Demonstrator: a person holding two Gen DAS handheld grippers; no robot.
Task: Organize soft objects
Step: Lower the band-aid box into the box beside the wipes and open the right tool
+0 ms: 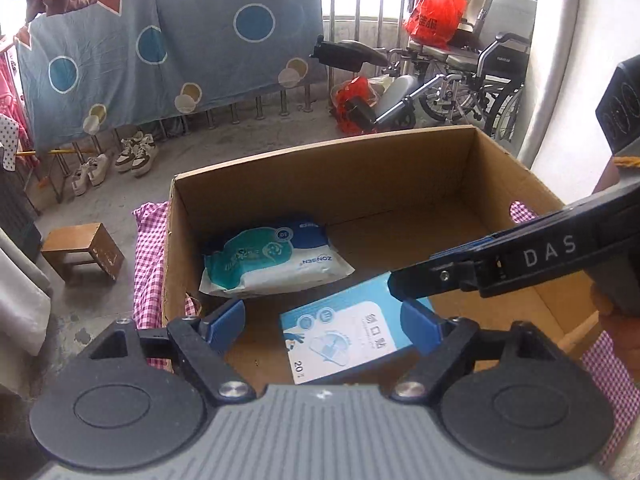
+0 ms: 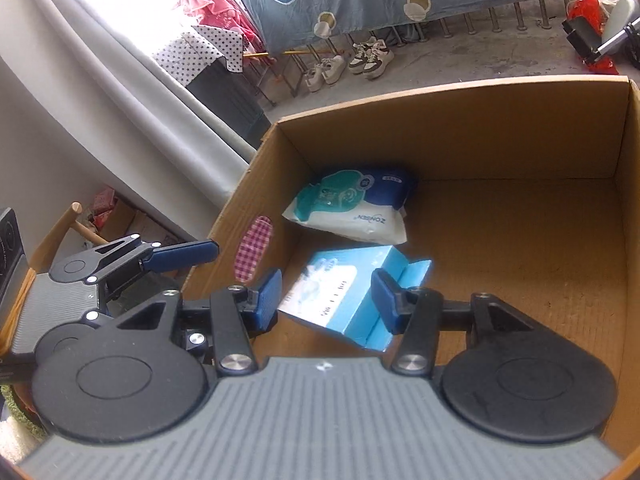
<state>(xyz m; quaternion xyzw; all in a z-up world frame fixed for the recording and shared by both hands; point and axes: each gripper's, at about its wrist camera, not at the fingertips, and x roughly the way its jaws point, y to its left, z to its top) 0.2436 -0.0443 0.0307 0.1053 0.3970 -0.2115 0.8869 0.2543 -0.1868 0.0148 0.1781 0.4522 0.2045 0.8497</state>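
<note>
Both my grippers hang over the cardboard box (image 1: 320, 168), jaws released, nothing held. My left gripper (image 1: 322, 316) gapes wide; my right gripper (image 2: 326, 300) stands half spread above the blue box (image 2: 352, 296). Inside, I count two items: one wipes pack (image 2: 356, 204) by the far left wall, one blue box nearer me. I'd judge packing underway; anything left lies out of sight.

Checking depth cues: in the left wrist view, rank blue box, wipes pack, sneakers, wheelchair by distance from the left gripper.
From the left gripper:
1. Blue box, between the jaws' line, box floor.
2. Wipes pack, behind it, left.
3. Sneakers, floor, far left.
4. Wheelchair, far right; order with sneakers is close.
</note>
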